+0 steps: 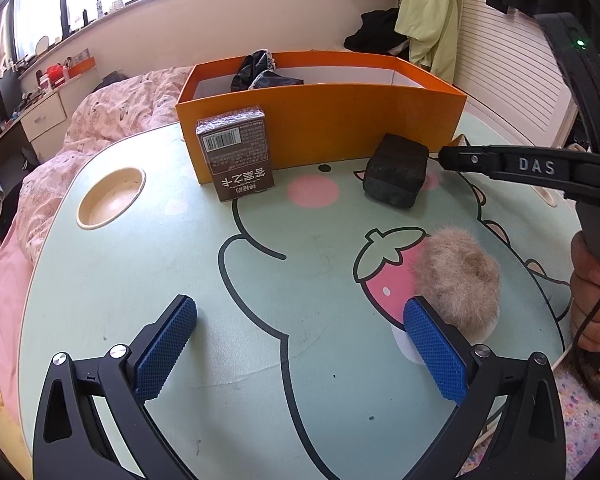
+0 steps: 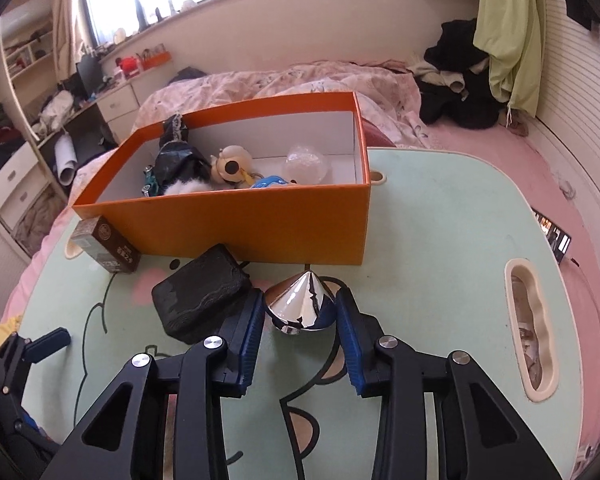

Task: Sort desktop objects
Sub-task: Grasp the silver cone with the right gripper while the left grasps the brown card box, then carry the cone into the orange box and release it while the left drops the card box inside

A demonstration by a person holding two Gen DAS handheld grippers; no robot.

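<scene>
The right gripper (image 2: 300, 312) pinches a shiny silver cone (image 2: 300, 304) between its blue pads, just in front of the orange box (image 2: 260, 220) on the green table (image 2: 440, 240); whether the cone is lifted clear is hard to tell. The left gripper (image 1: 300, 320) stands spread wide and empty, a fluffy beige ball (image 1: 456, 280) beside its right finger. A black block (image 2: 200, 292) sits near the cone.

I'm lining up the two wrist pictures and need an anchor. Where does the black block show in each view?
Left wrist view: the black block sits right of centre on the table, before the orange box's front wall.
Right wrist view: the black block lies left of centre, beside the right tool, which is shut on a silver cone.
Shared landmark: the orange box.
</scene>
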